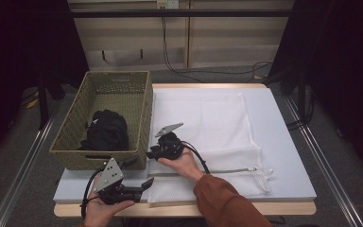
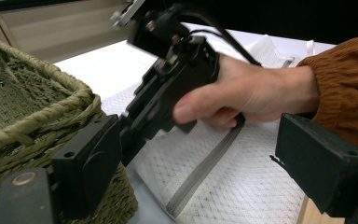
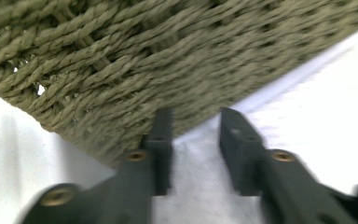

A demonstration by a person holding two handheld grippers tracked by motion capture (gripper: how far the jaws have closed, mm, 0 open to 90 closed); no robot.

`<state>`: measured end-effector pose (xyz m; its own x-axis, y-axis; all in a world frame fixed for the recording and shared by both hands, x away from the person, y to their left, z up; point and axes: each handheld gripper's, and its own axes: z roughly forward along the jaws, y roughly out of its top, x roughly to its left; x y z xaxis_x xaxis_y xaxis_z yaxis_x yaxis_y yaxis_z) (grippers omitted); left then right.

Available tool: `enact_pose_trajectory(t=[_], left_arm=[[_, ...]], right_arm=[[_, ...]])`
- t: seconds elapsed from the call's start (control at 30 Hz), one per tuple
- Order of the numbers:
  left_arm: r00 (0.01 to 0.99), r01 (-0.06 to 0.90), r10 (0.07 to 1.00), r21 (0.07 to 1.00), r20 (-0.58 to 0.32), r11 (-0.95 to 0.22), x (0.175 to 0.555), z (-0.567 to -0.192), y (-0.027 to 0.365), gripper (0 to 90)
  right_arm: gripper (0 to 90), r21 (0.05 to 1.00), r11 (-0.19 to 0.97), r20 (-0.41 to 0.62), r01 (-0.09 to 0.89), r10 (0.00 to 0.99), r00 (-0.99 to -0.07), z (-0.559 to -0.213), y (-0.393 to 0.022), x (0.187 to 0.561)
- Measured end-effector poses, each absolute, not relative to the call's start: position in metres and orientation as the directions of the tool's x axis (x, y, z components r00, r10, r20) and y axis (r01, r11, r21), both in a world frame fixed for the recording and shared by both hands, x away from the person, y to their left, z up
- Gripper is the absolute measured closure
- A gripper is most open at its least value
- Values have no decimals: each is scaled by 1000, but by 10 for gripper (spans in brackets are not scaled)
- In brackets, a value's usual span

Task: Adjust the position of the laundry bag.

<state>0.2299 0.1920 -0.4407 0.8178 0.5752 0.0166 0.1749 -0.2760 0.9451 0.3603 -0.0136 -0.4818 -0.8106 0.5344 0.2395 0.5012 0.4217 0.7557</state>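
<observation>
Laundry-bagging setup, seen from above and along each tool. A white mesh laundry bag [image 1: 208, 137] lies flat on the tabletop [image 1: 283, 156], its zipper [image 1: 227, 170] running along the near side, so that the opening faces the person. Just left of it stands a woven basket [image 1: 137, 113] holding a dark garment [image 1: 105, 131], kept close so the garment has only a short way to travel. The right tongs [image 1: 152, 152] rest low at the bag's left edge, against the basket's near corner; in the right gripper view the jaws stand apart with bare mesh between them and grip nothing, a posture suited, by judgement, to pinching the bag's edge. The left tongs [image 1: 146, 183] wait near the tabletop's front edge, jaws open and empty, pointing toward the right hand [image 2: 242, 93].
</observation>
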Motion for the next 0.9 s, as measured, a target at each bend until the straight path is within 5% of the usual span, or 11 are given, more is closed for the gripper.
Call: enact_pose_trajectory(t=[0.13,0.27,0.9], left_arm=[[815,182,580,942,16,-281,231,-441,193,149],[811,183,585,942,18,-282,230,-442,192,155],[816,212,578,938,-16,-273,236,-447,189,164]], right_arm=[[456,767,405,233,498,548,-804,-476,-30,359],[398,773,410,211,484,554,-805,-472,-51,354],[403,807,360,180,468,605,-776,-451,-161,321]])
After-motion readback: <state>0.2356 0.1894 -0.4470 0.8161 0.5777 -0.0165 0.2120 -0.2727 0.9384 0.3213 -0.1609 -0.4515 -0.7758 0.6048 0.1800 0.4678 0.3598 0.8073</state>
